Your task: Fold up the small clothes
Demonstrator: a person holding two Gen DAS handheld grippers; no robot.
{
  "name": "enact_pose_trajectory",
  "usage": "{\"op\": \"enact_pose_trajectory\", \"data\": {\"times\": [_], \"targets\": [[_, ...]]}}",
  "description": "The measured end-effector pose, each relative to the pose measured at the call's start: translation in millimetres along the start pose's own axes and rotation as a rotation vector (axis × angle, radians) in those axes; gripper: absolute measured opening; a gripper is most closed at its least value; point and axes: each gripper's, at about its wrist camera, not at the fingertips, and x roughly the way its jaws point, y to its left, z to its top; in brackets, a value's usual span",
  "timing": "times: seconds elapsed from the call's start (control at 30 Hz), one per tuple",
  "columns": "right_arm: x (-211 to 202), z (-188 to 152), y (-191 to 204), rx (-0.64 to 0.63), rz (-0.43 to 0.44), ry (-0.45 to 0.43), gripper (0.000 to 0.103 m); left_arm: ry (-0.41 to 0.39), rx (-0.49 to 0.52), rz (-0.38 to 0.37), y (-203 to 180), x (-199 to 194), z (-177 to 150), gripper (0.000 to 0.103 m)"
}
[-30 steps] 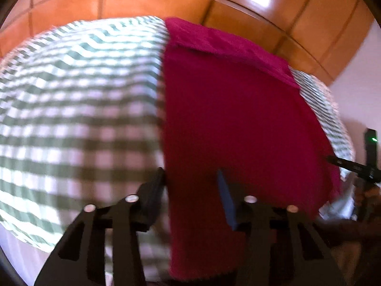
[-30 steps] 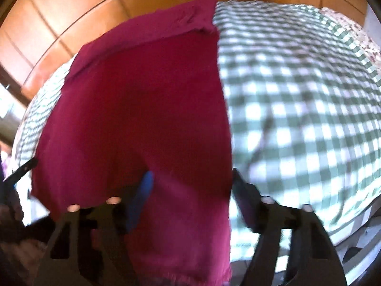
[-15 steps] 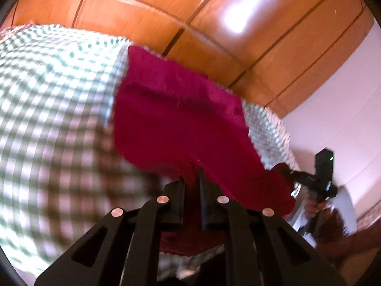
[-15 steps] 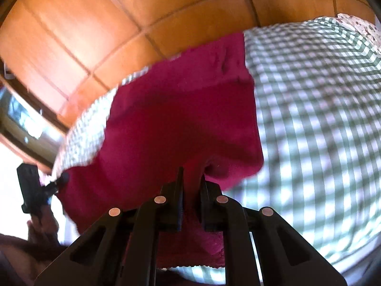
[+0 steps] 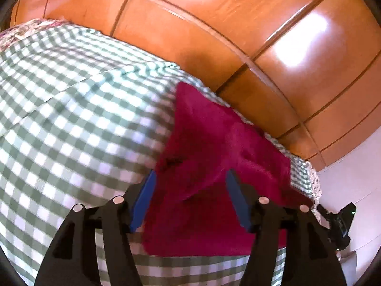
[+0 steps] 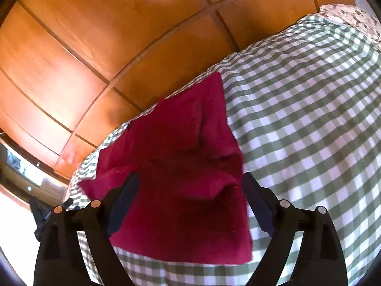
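Observation:
A crimson cloth (image 5: 214,157) lies folded over on itself on the green-checked bedspread (image 5: 71,124). Its upper layer ends in a loose, rumpled edge just beyond the fingertips. My left gripper (image 5: 190,176) hovers above the cloth's near part. Its jaws are opening, and the blue pads (image 5: 145,200) stand apart on either side without pressing on the fabric. In the right wrist view the same cloth (image 6: 181,157) lies beneath my right gripper (image 6: 190,176). Those jaws are opening wide and grip nothing. Each view shows the other gripper at its edge (image 5: 340,221) (image 6: 40,217).
Glossy wooden wardrobe panels (image 5: 238,35) rise right behind the bed's far edge. A flowered pillow (image 6: 352,16) sits at the far corner. A white wall (image 5: 352,186) borders one side, and a bright window (image 6: 21,169) shows past the bed.
Both grippers shut on the cloth's near edge, lifted it and carried it toward the far side. They have now let go and opened. The cloth lies doubled and shorter.

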Motion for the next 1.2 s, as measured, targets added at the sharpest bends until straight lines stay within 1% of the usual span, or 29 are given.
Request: {"op": "enact_pose_trajectory", "data": {"times": [0.03,0.1,0.17,0.2,0.27,0.3,0.33,0.37,0.4,0.43,0.47,0.53,0.63,0.73,0.83,1.03,1.07,1.13,1.17,1.2], "targets": [[-3.5,-2.4,-4.5,0.005,-0.009,-0.001,0.091,0.007,0.011,0.006,4.1,-1.9,-5.2,0.06],[-11.3,-14.8,-18.1,0.016,-0.038,0.009,0.091,0.042,0.053,-0.004,11.4,-2.4,-20.1,0.06],[-15.4,-32.5,-30.7,0.011,-0.068,0.036,0.091,0.067,0.089,0.006,16.6,-4.5,-35.2,0.061],[-14.8,-39.6,-35.2,0.001,-0.084,0.043,0.091,0.089,0.106,0.013,18.5,1.0,-45.3,0.061],[-11.7,-56.1,-37.4,-0.027,-0.111,0.065,0.091,0.128,0.108,0.012,21.7,7.7,-59.4,0.059],[-8.5,-61.7,-36.0,-0.038,-0.124,0.071,0.086,0.145,0.108,0.006,21.1,12.4,-65.6,0.05],[-3.0,-65.2,-33.1,-0.054,-0.138,0.066,0.081,0.147,0.117,0.006,19.9,15.6,-68.1,0.044],[-0.3,-67.0,-32.2,-0.067,-0.144,0.058,0.078,0.144,0.132,0.015,16.0,17.2,-70.0,0.038],[4.1,-66.7,-28.7,-0.079,-0.146,0.051,0.068,0.134,0.149,0.036,11.0,18.6,-70.2,0.03],[11.5,-64.4,-25.1,-0.083,-0.146,0.05,0.056,0.133,0.15,0.042,9.0,20.2,-69.5,0.027],[15.6,-63.1,-23.6,-0.081,-0.147,0.053,0.049,0.134,0.143,0.042,7.7,22.2,-69.4,0.024],[21.7,-61.2,-17.8,-0.089,-0.17,0.066,0.029,0.128,0.13,0.042,7.8,18.1,-68.9,0.02],[14.5,-62.8,-10.0,-0.123,-0.168,0.077,0.02,0.118,0.142,0.032,6.4,10.1,-69.2,0.017],[-2.3,-72.9,-10.4,-0.152,-0.151,0.093,0.018,0.127,0.156,0.007,12.0,-6.5,-78.3,0.016],[-24.0,-91.5,-13.3,-0.181,-0.148,0.12,0.018,0.161,0.158,-0.012,16.5,-19.9,-96.0,0.016],[-68.2,-141.3,-25.3,-0.224,-0.156,0.229,0.013,0.219,0.129,-0.061,32.5,-60.9,-144.4,0.017],[-72.7,-146.3,-25.5,-0.23,-0.152,0.242,0.013,0.221,0.131,-0.062,33.7,-65.1,-148.8,0.018],[-82.2,-151.5,-26.5,-0.247,-0.162,0.252,0.012,0.215,0.127,-0.061,35.8,-71.1,-150.8,0.023],[-84.2,-150.3,-26.4,-0.242,-0.164,0.242,0.015,0.206,0.125,-0.057,37.1,-73.0,-148.5,0.029],[-85.8,-144.9,-28.8,-0.233,-0.162,0.223,0.025,0.183,0.115,-0.056,39.9,-74.5,-142.4,0.034]]}}
